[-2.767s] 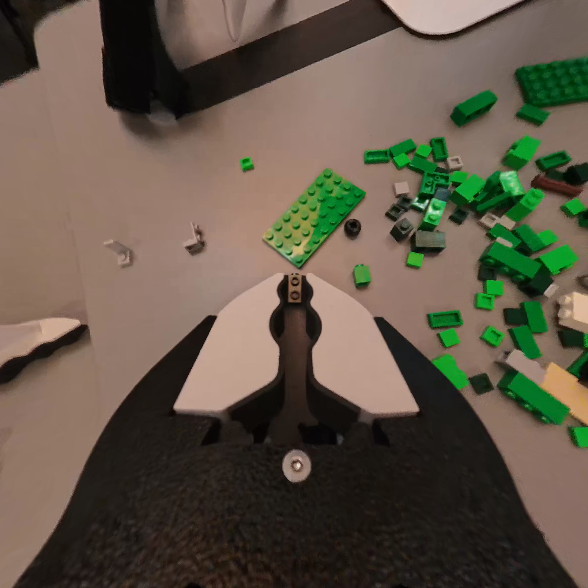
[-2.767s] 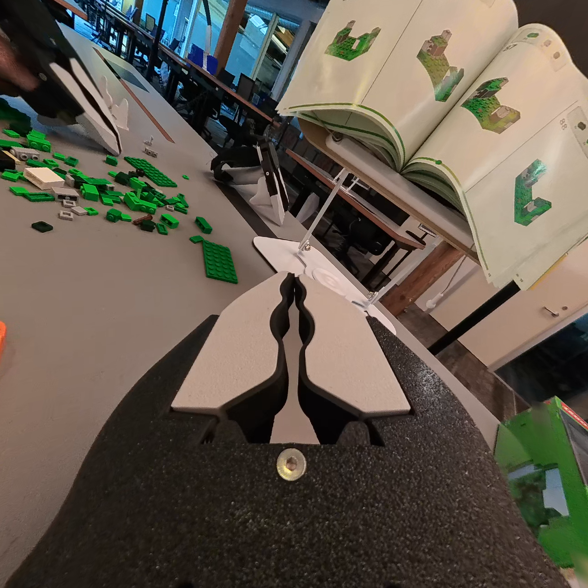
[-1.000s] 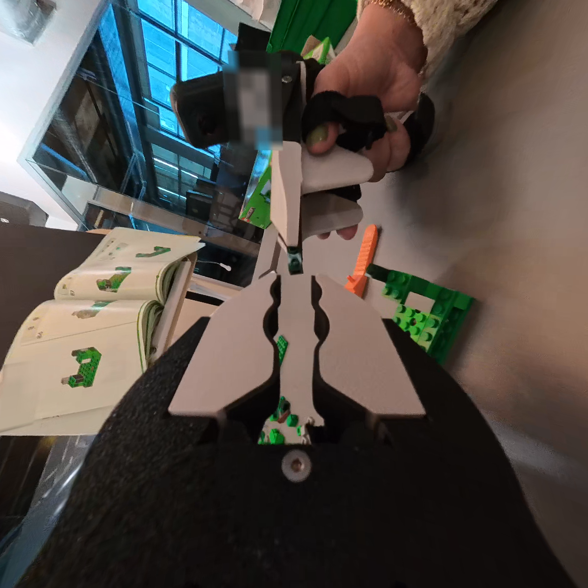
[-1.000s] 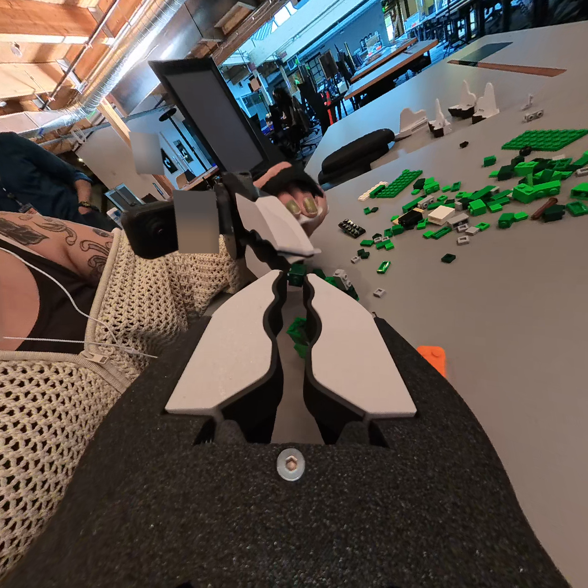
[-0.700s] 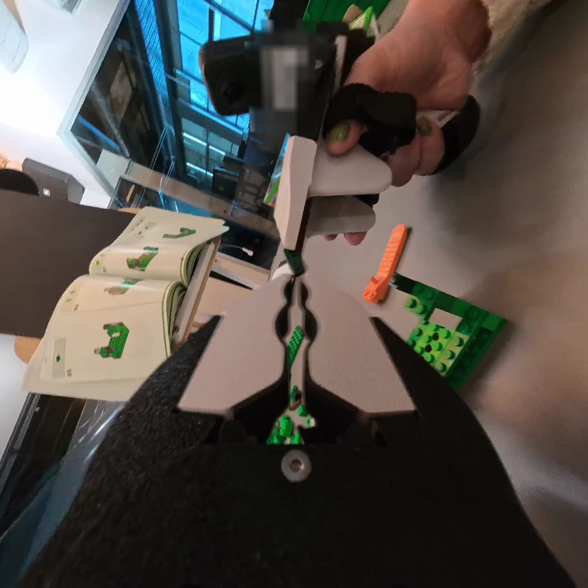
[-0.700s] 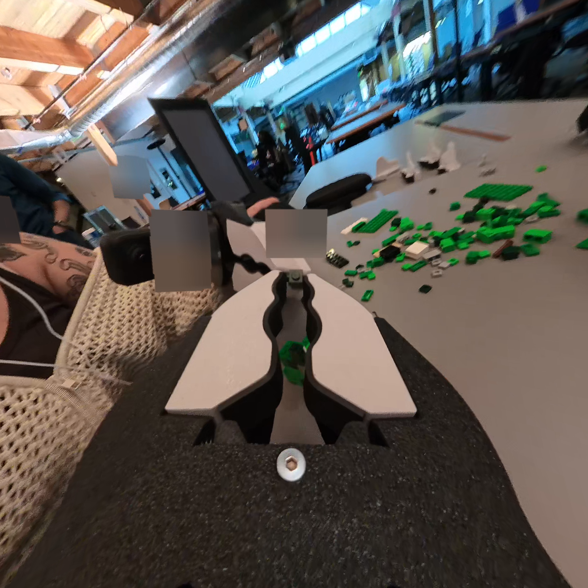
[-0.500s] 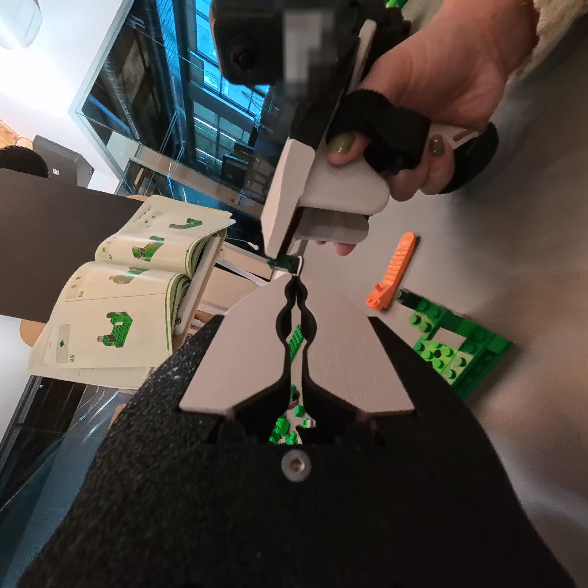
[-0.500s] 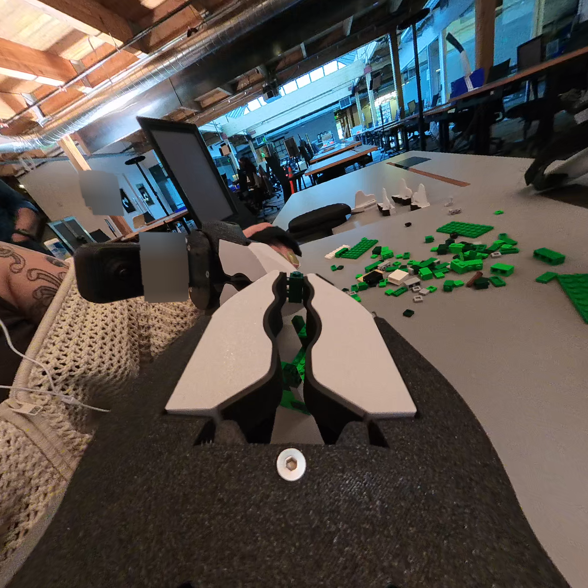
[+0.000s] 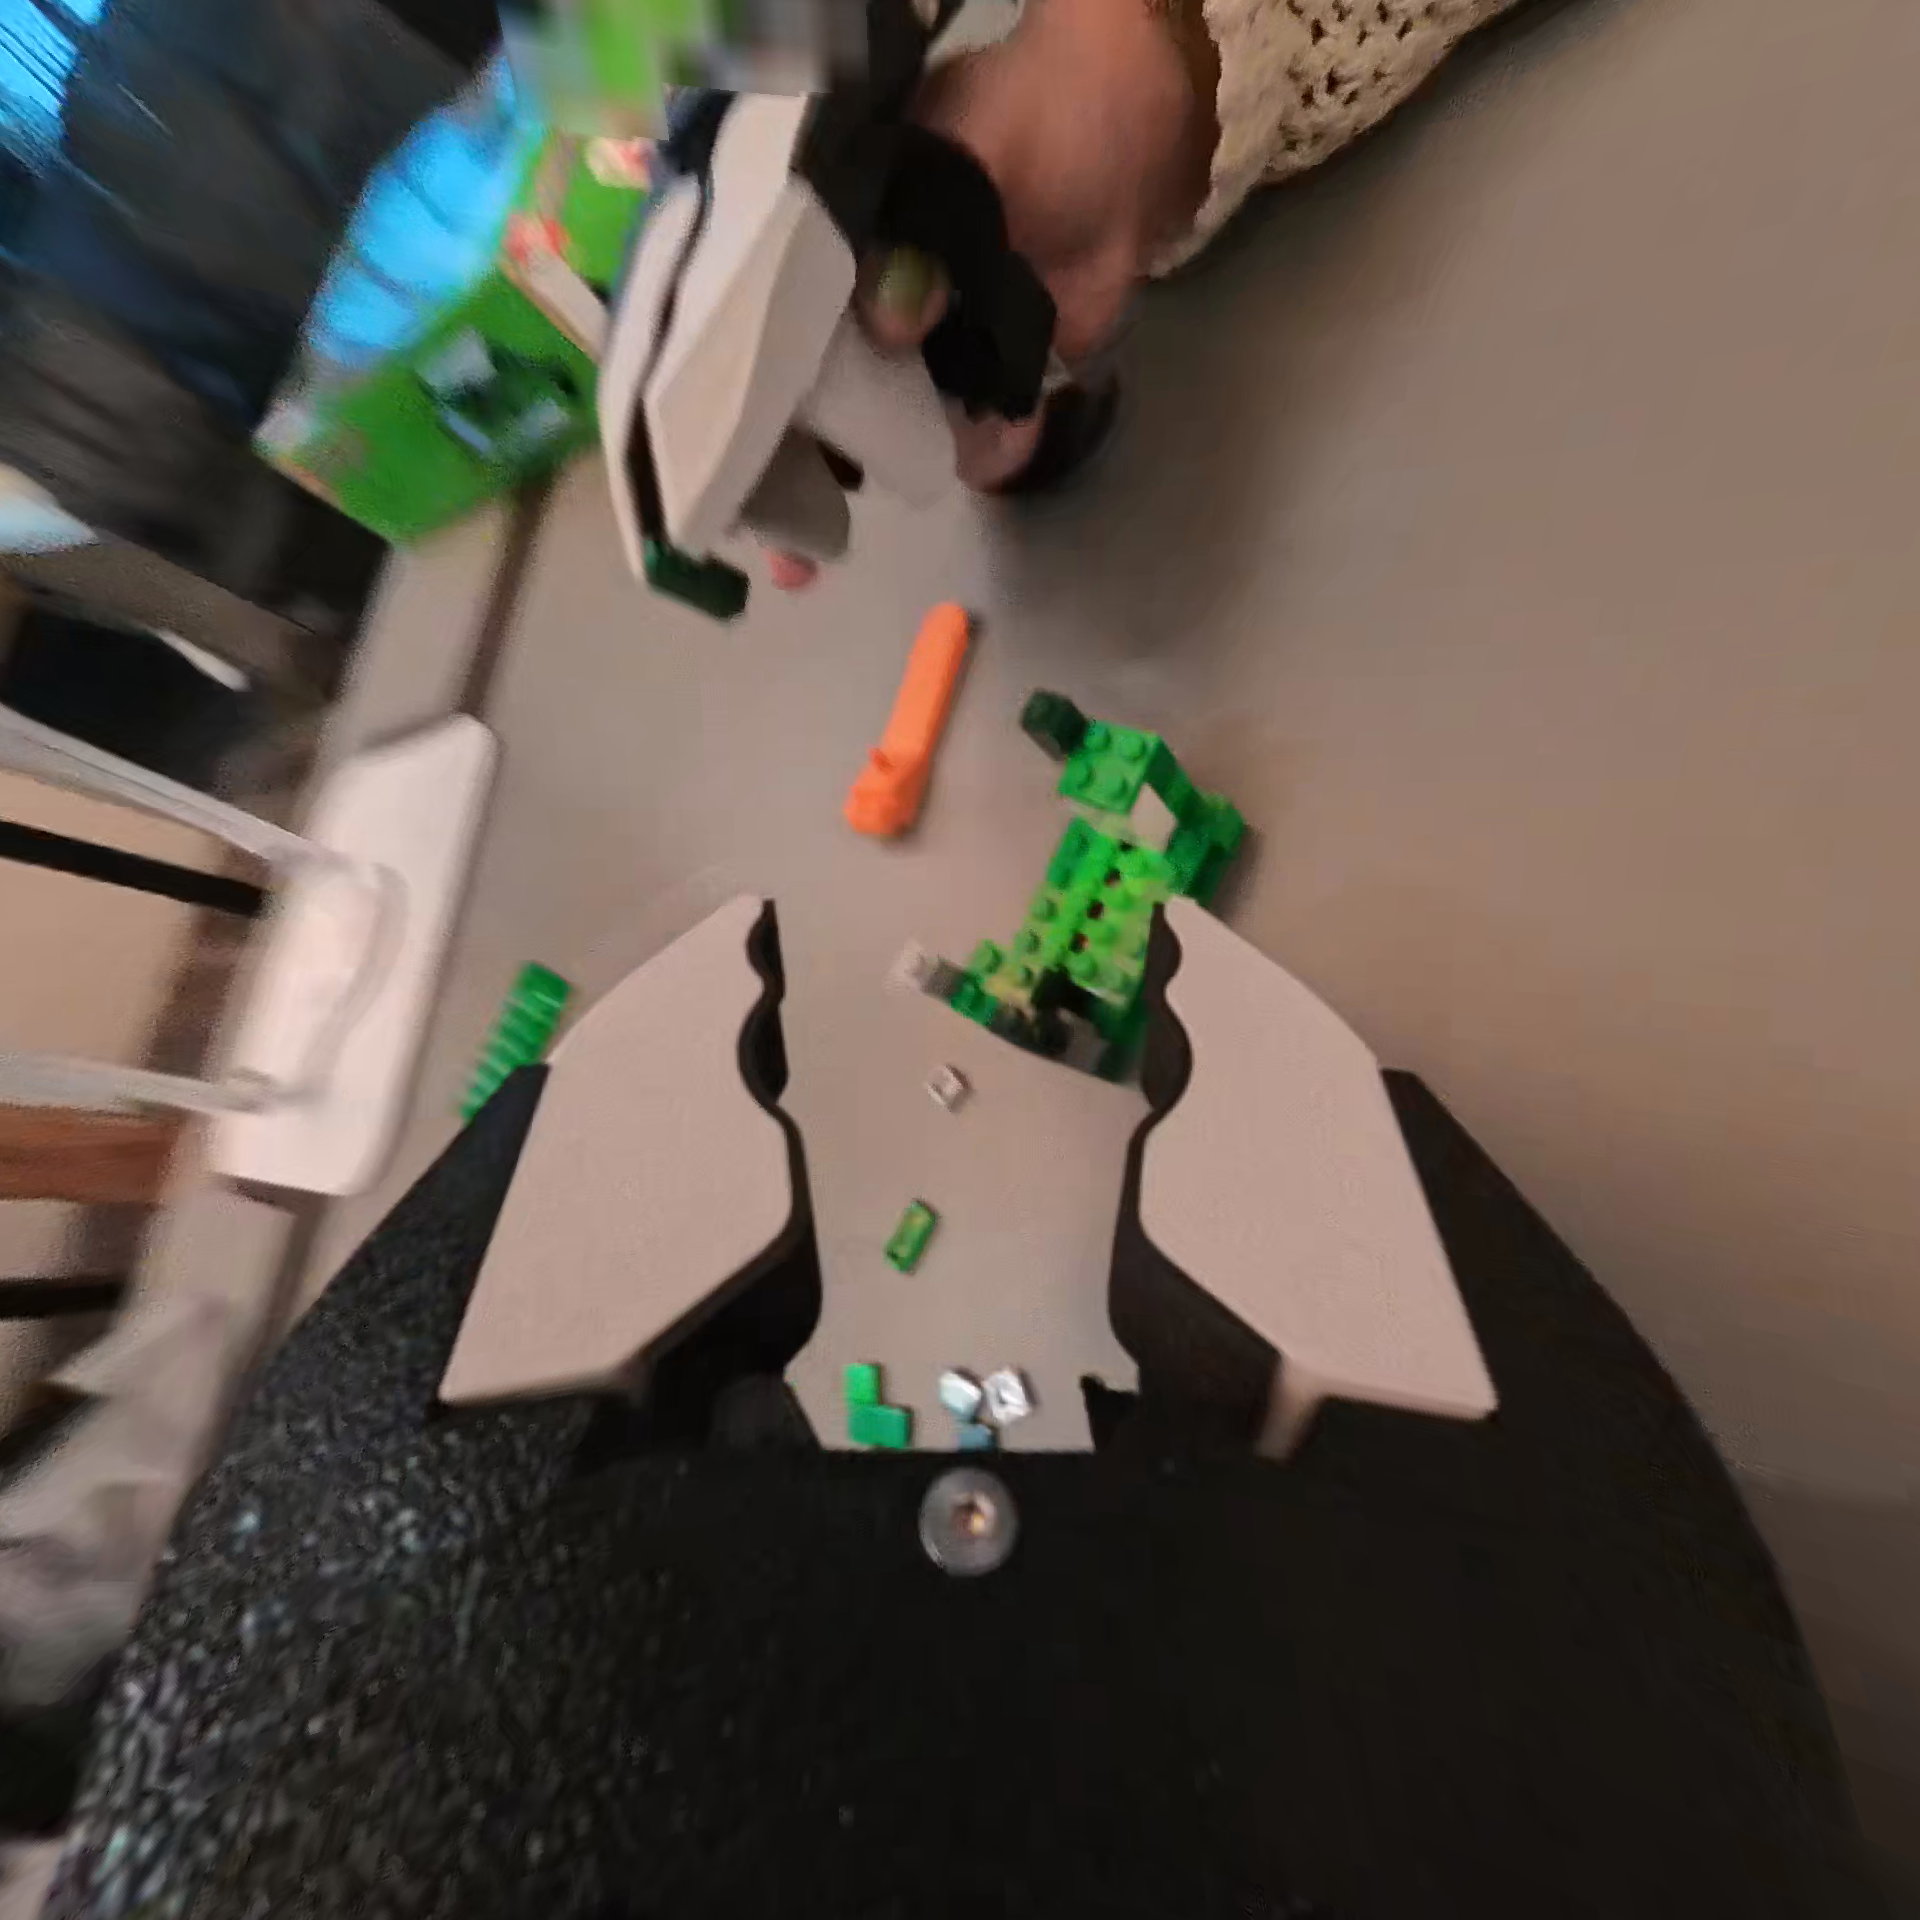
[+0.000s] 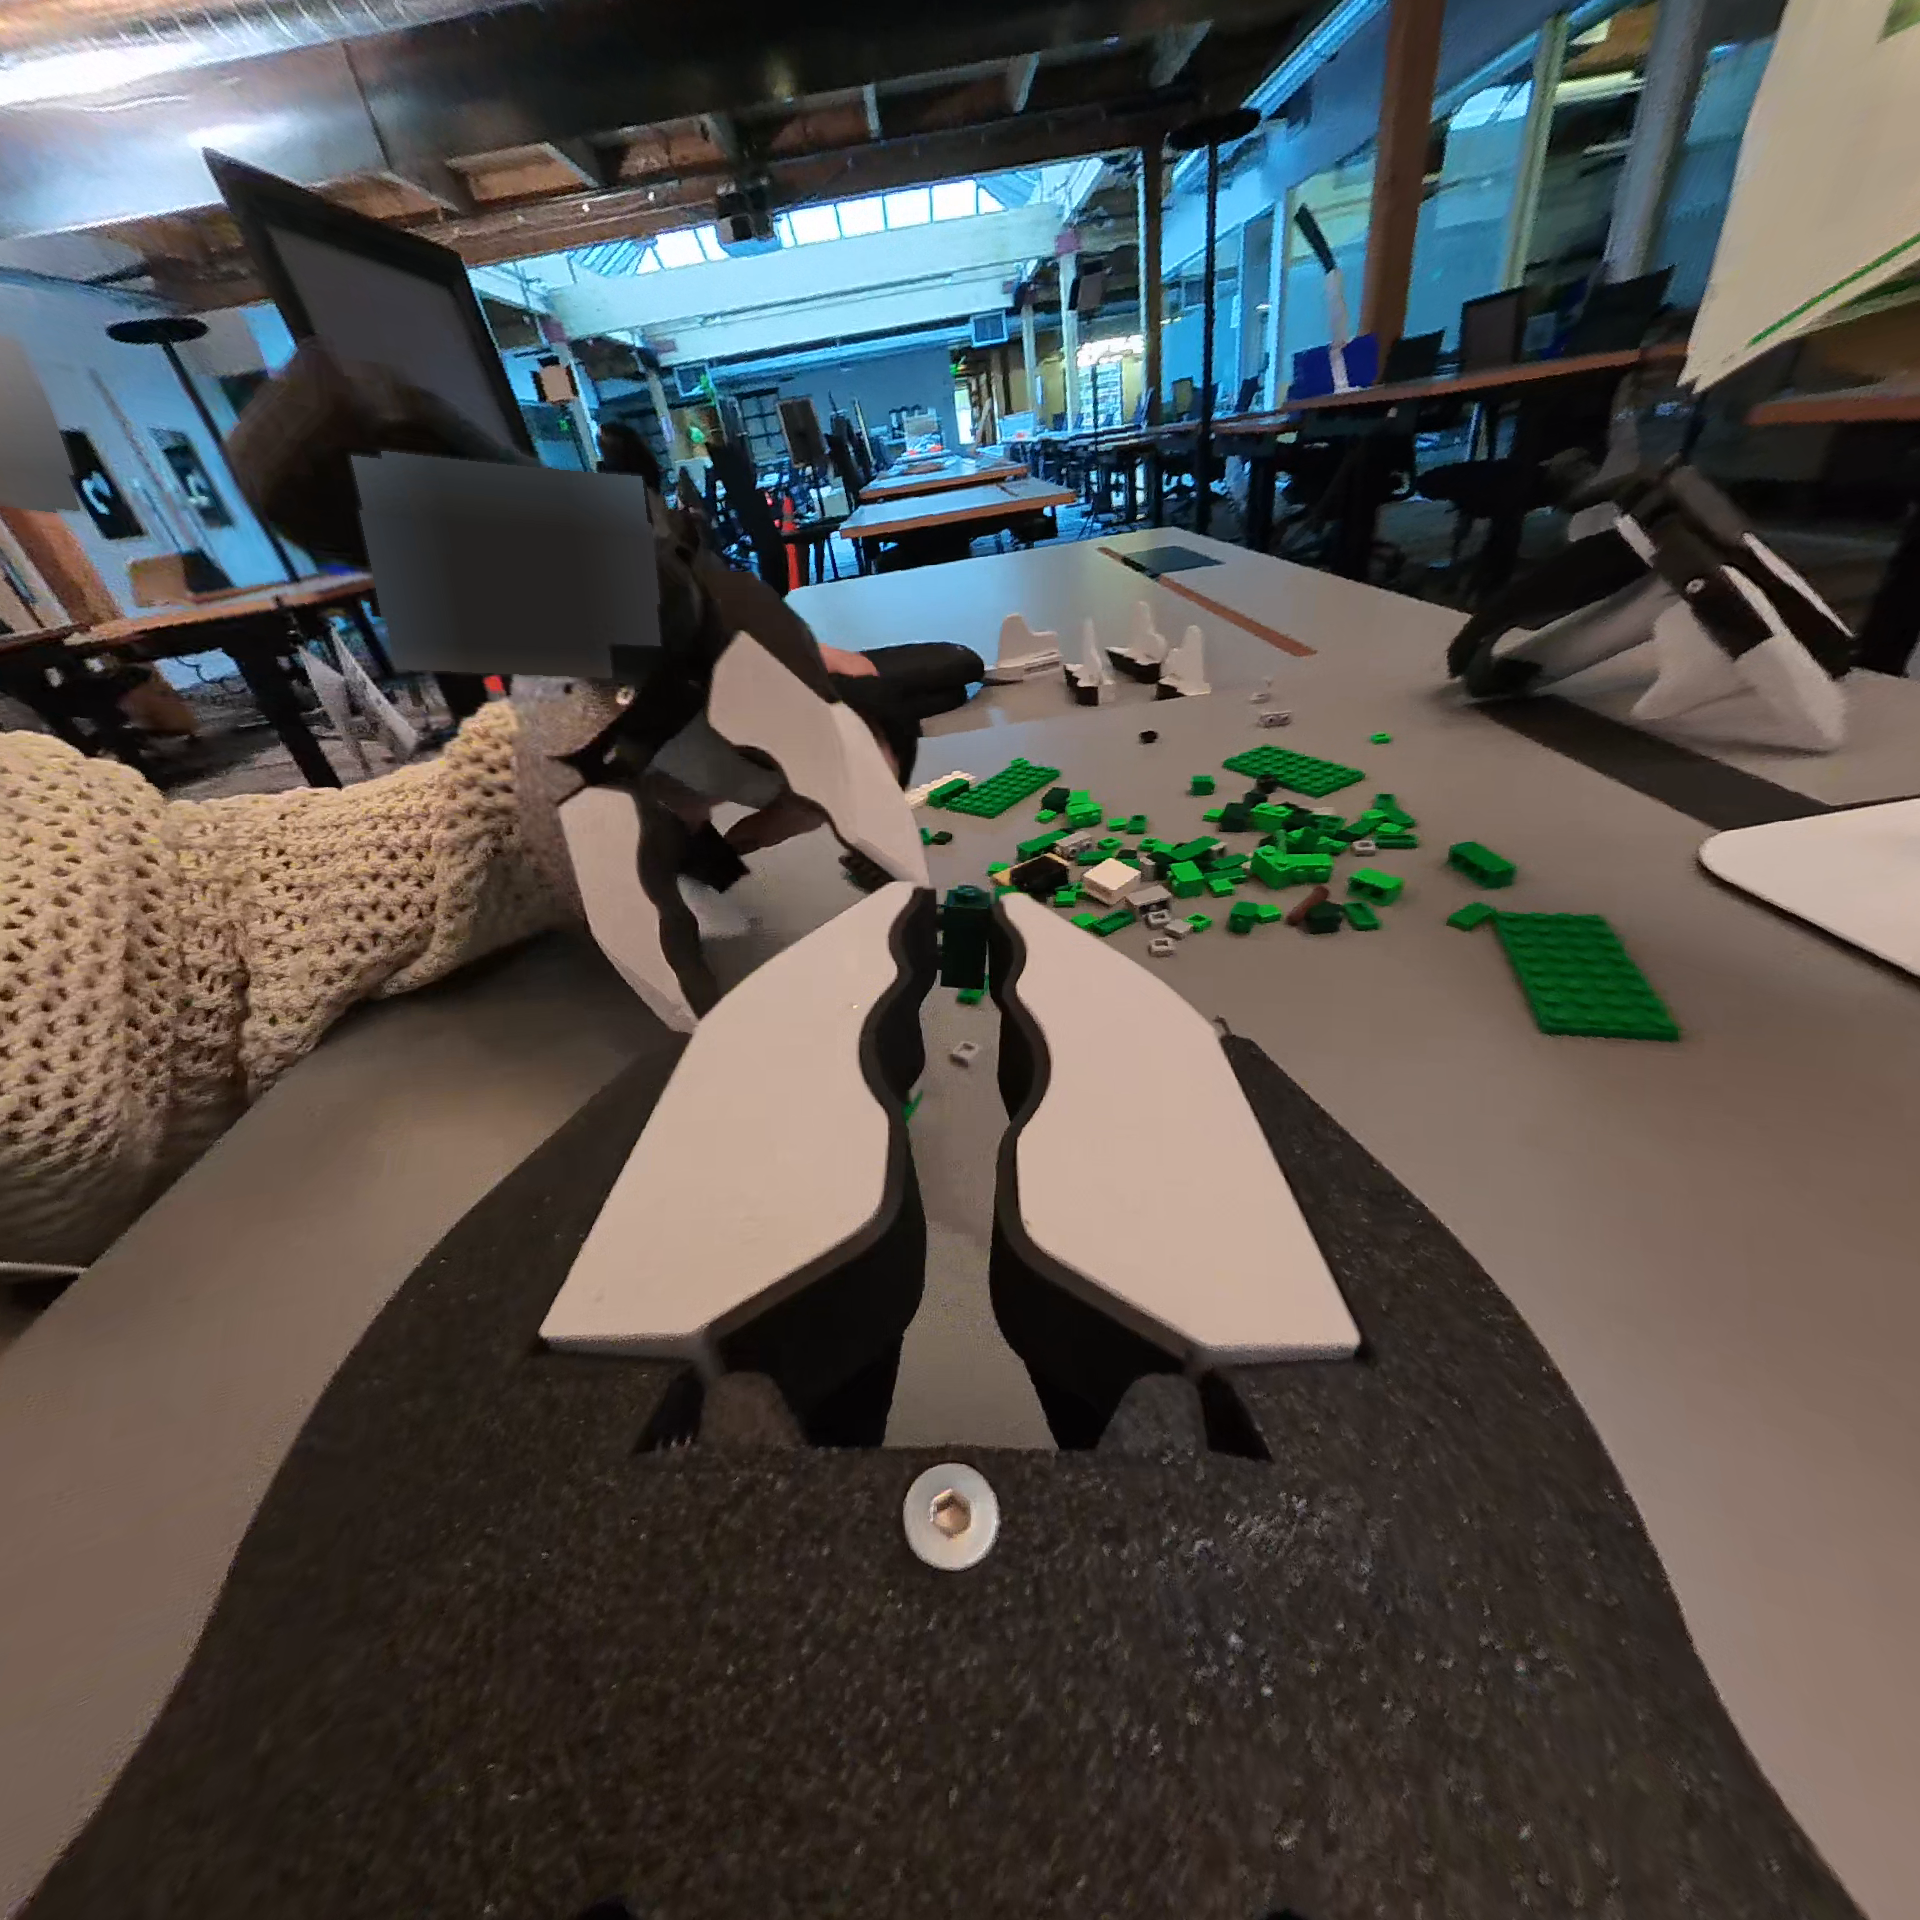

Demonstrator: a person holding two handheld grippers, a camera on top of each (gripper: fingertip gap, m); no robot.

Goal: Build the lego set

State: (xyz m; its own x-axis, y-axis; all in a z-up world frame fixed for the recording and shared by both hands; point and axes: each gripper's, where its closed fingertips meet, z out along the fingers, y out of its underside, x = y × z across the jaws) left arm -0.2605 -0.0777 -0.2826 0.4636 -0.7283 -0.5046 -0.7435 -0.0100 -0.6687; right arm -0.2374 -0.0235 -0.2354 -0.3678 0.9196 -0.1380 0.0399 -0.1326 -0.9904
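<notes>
The right tongs [image 10: 961, 914] pinch a small dark-green plastic brick [image 10: 963, 935], light, stiff and slippery (best held by its flat sides), while the left tongs [image 9: 961, 925] gape empty.

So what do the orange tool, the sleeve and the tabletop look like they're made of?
Orange tool: looks like moulded plastic, one solid colour, smooth, though this view is blurred. Sleeve: cream open-knit yarn, with loops and holes visible. Tabletop: smooth grey matt surface, probably laminate; the exact material cannot be told.
</notes>
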